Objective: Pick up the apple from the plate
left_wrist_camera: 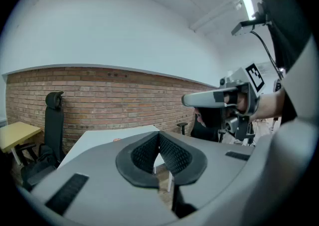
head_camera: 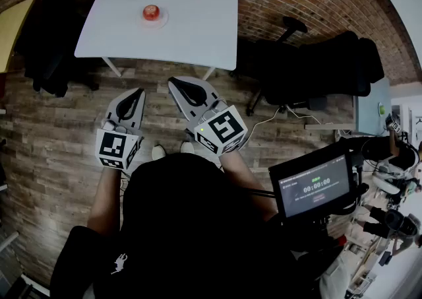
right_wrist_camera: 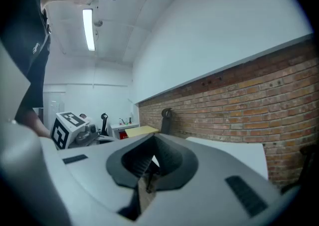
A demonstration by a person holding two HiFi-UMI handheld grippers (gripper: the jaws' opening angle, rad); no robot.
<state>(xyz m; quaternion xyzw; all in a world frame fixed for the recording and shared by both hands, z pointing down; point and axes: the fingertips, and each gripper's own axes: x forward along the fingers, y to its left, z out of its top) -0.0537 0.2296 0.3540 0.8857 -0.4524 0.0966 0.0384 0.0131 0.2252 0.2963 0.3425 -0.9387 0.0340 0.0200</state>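
In the head view a red apple (head_camera: 151, 12) sits on a small white plate (head_camera: 162, 21) near the far middle of a white table (head_camera: 198, 20). Both grippers hang in the air over the wooden floor, well short of the table. My left gripper (head_camera: 136, 94) is shut with nothing between its jaws, and its pads meet at the tip in the left gripper view (left_wrist_camera: 159, 134). Beside it on the right, my right gripper (head_camera: 179, 86) also looks shut and empty (right_wrist_camera: 152, 139). The apple (left_wrist_camera: 116, 140) shows as a tiny red speck on the table (left_wrist_camera: 99, 140) ahead.
Black office chairs (head_camera: 310, 66) stand to the right of the table, and more dark chairs (head_camera: 53, 40) at its left by a yellow desk (head_camera: 13, 27). A brick wall (left_wrist_camera: 109, 100) lies behind the table. A small monitor (head_camera: 313, 189) stands at my right.
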